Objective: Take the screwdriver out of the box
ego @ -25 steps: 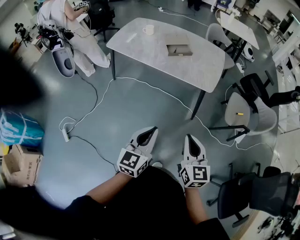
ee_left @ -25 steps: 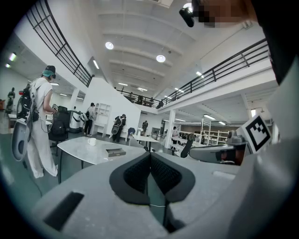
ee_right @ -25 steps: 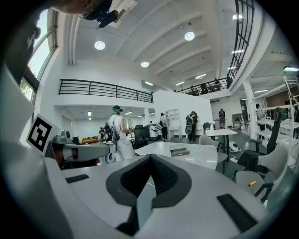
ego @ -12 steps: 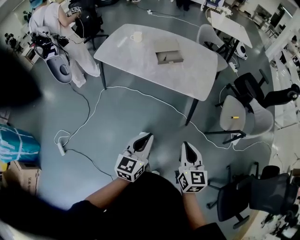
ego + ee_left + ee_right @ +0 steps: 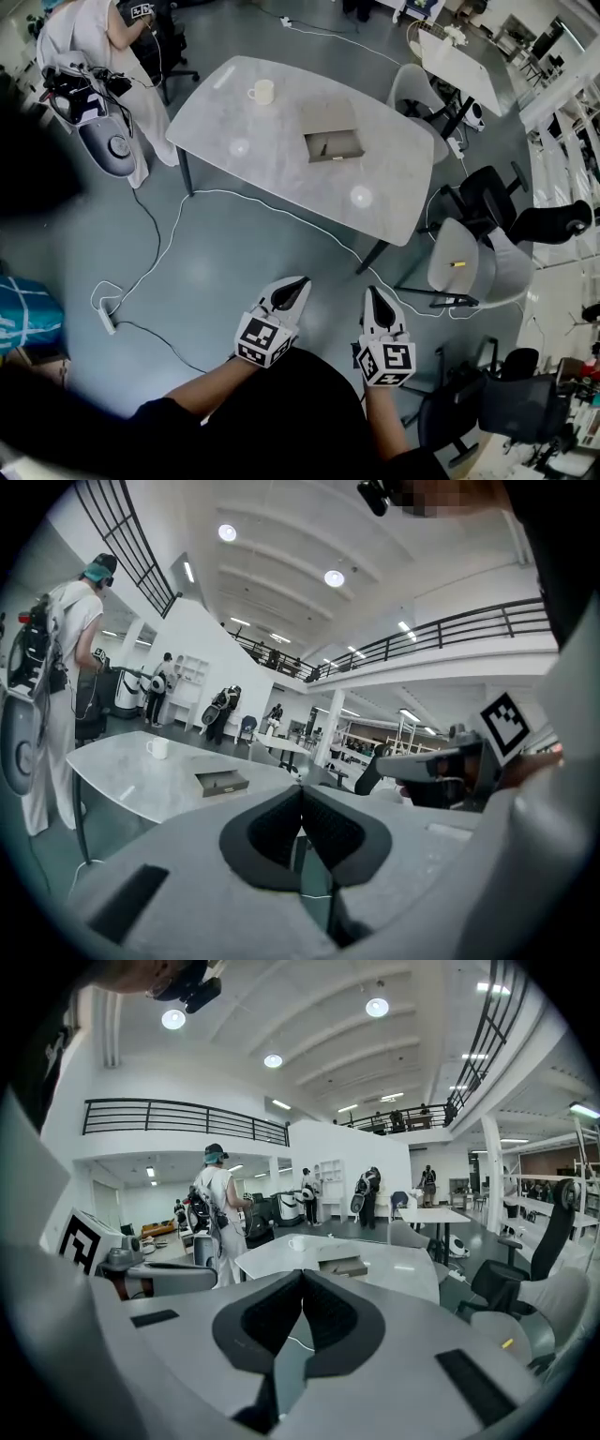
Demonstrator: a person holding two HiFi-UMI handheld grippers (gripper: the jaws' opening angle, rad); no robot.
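A shallow grey-brown box (image 5: 331,131) lies open on the pale oval table (image 5: 281,159), far ahead of me. Inside it shows a small dark thing (image 5: 323,148), perhaps the screwdriver, too small to tell. My left gripper (image 5: 300,281) and right gripper (image 5: 374,292) hang side by side over the floor, well short of the table, both shut and empty. The left gripper view has its closed jaws (image 5: 302,789) pointing towards the box (image 5: 221,782). In the right gripper view the closed jaws (image 5: 301,1275) sit below the box (image 5: 343,1266).
A white mug (image 5: 262,91) stands on the table left of the box. White cable (image 5: 178,225) and a power strip (image 5: 106,322) lie on the floor. Chairs (image 5: 459,267) stand right of the table, one with a small yellow thing. A person (image 5: 84,28) stands at the far left.
The table and box have come nearer and slid left in the head view as I moved towards them. Both grippers moved along, still shut and side by side.
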